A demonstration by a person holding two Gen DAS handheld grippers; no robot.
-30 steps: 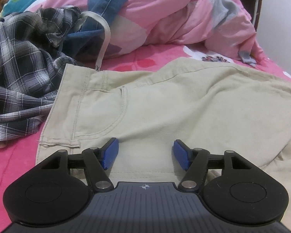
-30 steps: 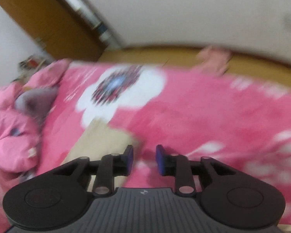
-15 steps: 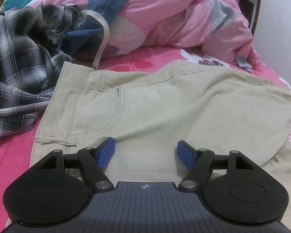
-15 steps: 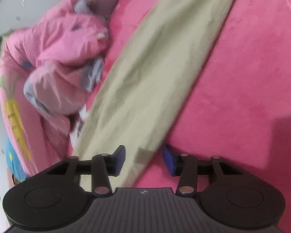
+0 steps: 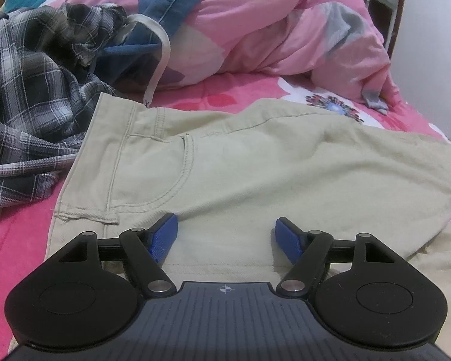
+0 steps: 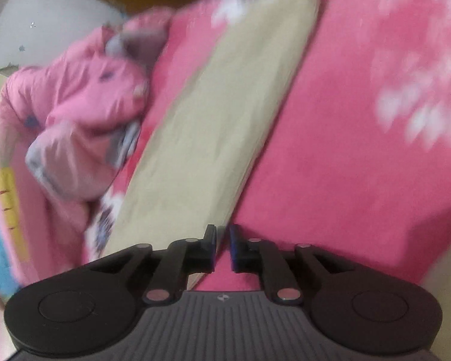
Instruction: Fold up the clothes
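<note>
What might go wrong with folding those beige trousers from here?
The right gripper looks nearly shut at the trouser leg's edge; in this blurred view a thin pinch might slip. The left gripper hangs open over the beige trousers, so nothing anchors the waist. The plaid shirt beside the waistband could get dragged along.

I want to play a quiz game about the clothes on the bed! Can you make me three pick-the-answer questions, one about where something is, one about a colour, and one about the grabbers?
1. Where is the checked shirt?
A. left of the trousers
B. on top of the trousers
C. on the floor

2. What colour are the trousers?
A. blue
B. beige
C. black

3. How is the left gripper?
A. open
B. shut on a sock
C. out of sight

Answers:
1 A, the shirt is bunched at the trousers' waist end.
2 B, the cloth is pale beige.
3 A, its blue fingers stand far apart over the trousers.
</note>
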